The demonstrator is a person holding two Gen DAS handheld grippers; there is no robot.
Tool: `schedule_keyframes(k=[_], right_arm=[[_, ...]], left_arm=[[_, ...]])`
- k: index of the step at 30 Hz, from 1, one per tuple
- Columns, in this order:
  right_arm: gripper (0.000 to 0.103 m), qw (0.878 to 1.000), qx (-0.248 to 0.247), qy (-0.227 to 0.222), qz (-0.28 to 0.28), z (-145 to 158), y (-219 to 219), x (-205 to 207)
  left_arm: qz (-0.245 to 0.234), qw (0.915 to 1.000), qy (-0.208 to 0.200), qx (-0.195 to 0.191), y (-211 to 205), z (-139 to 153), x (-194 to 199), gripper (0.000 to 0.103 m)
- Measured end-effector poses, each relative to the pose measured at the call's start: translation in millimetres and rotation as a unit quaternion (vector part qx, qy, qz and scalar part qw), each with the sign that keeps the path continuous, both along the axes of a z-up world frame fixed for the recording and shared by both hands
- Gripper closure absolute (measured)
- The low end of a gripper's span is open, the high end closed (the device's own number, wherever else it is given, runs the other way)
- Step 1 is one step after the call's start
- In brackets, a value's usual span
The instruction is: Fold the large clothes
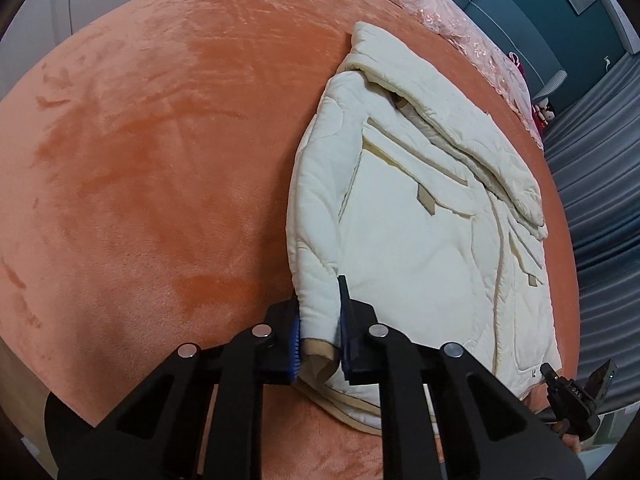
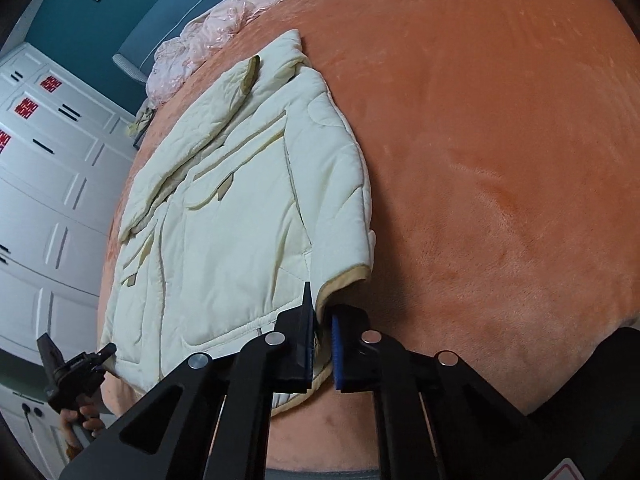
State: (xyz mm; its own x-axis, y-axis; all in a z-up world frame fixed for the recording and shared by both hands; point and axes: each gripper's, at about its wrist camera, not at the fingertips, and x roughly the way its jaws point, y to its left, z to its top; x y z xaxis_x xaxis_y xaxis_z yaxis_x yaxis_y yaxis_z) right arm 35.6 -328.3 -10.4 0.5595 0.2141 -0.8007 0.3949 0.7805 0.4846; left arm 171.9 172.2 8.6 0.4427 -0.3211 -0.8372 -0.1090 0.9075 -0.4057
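Observation:
A cream quilted jacket (image 1: 420,220) with tan trim lies front up on an orange plush blanket (image 1: 160,160); it also shows in the right wrist view (image 2: 240,200). One sleeve lies folded across its chest. My left gripper (image 1: 320,344) is shut on the cuff end of the other sleeve (image 1: 316,300). My right gripper (image 2: 322,344) is shut on the jacket's bottom hem corner (image 2: 320,376). Each gripper shows small at the edge of the other's view, the right one (image 1: 576,396) and the left one (image 2: 76,372).
A pink lace cover (image 1: 460,20) lies bunched at the far end of the bed, also in the right wrist view (image 2: 208,32). White cupboards (image 2: 48,200) stand beside the bed, with a teal wall (image 2: 152,8) behind.

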Motion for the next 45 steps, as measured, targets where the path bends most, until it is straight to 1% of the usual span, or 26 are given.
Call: schedule_keyframes(k=[2, 5, 9, 11, 13, 15, 16, 18, 20, 21, 23, 25, 26, 30, 33, 36, 39, 42, 45], right_arm=[[0.098, 1.0, -0.009, -0.009, 0.008, 8.4, 0.3, -3.6], [0.099, 0.999, -0.021, -0.024, 0.028, 25.1, 1.7, -12.7], [0.099, 0.994, -0.061, -0.016, 0.09, 49.0, 9.7, -35.4], [0.099, 0.99, -0.072, -0.002, 0.122, 59.6, 12.5, -54.8], [0.099, 0.984, -0.082, 0.02, 0.159, 69.8, 15.9, -81.3], [0.099, 0.977, -0.082, 0.046, 0.189, 79.8, 18.9, -110.1], [0.099, 0.974, -0.077, 0.062, 0.205, 85.1, 20.7, -128.3], [0.099, 0.968, -0.07, 0.084, 0.227, 96.5, 26.1, -160.4], [0.099, 0.965, -0.063, 0.092, 0.237, 107.8, 32.1, -187.7], [0.099, 0.966, -0.057, 0.09, 0.237, 112.8, 33.8, -195.6], [0.099, 0.969, -0.057, 0.07, 0.229, 123.6, 35.7, -200.8], [0.099, 0.973, -0.069, 0.033, 0.218, 138.6, 32.6, -191.7], [0.099, 0.974, -0.077, 0.014, 0.212, 145.2, 31.0, -185.5], [0.099, 0.977, -0.104, -0.07, 0.17, 181.9, 12.3, -149.3], [0.099, 0.977, -0.121, -0.113, 0.136, 194.3, 3.5, -110.4], [0.099, 0.979, -0.11, -0.142, 0.099, 195.2, -6.5, -71.5], [0.099, 0.981, -0.094, -0.161, 0.058, 189.3, -12.8, -37.5], [0.099, 0.979, -0.109, -0.167, 0.04, 181.1, -10.2, -2.4], [0.099, 0.979, -0.117, -0.164, 0.023, 167.8, -11.0, 29.6]], left_arm=[[-0.007, 0.9999, -0.014, 0.006, -1.9, 12.1, -5.6, 0.096], [-0.024, 0.9992, -0.03, 0.012, -5.6, 32.5, -14.2, 0.096], [-0.061, 0.9968, -0.041, 0.032, -8.8, 58.2, -44.6, 0.096], [-0.085, 0.9949, -0.035, 0.042, -6.2, 67.0, -67.5, 0.096], [-0.113, 0.9918, -0.021, 0.056, -3.5, 73.8, -97.3, 0.096], [-0.139, 0.9879, 0.002, 0.069, 0.0, 79.8, -129.9, 0.096], [-0.145, 0.9869, 0.014, 0.07, 4.8, 82.3, -147.4, 0.096], [-0.15, 0.9856, 0.037, 0.068, 13.8, 90.3, -181.1, 0.096], [-0.146, 0.9864, 0.047, 0.061, 21.7, 100.6, -207.8, 0.096], [-0.14, 0.9877, 0.043, 0.056, 24.5, 106.2, -216.9, 0.096], [-0.127, 0.9905, 0.026, 0.044, 27.0, 117.8, -226.6, 0.096], [-0.118, 0.9923, -0.009, 0.035, 23.4, 135.0, -222.6, 0.096], [-0.117, 0.992, -0.029, 0.037, 21.2, 144.4, -217.0, 0.096], [-0.104, 0.9879, -0.105, 0.049, 16.3, 177.0, -184.5, 0.097], [-0.087, 0.984, -0.146, 0.053, 12.6, 189.1, -154.4, 0.096], [-0.065, 0.982, -0.169, 0.055, 7.3, 190.4, -122.4, 0.096], [-0.04, 0.9811, -0.178, 0.063, 1.4, 182.8, -85.7, 0.096], [-0.027, 0.9791, -0.18, 0.091, -6.7, 168.3, -49.0, 0.096], [-0.022, 0.9782, -0.169, 0.119, -18.9, 148.8, -11.0, 0.096]])
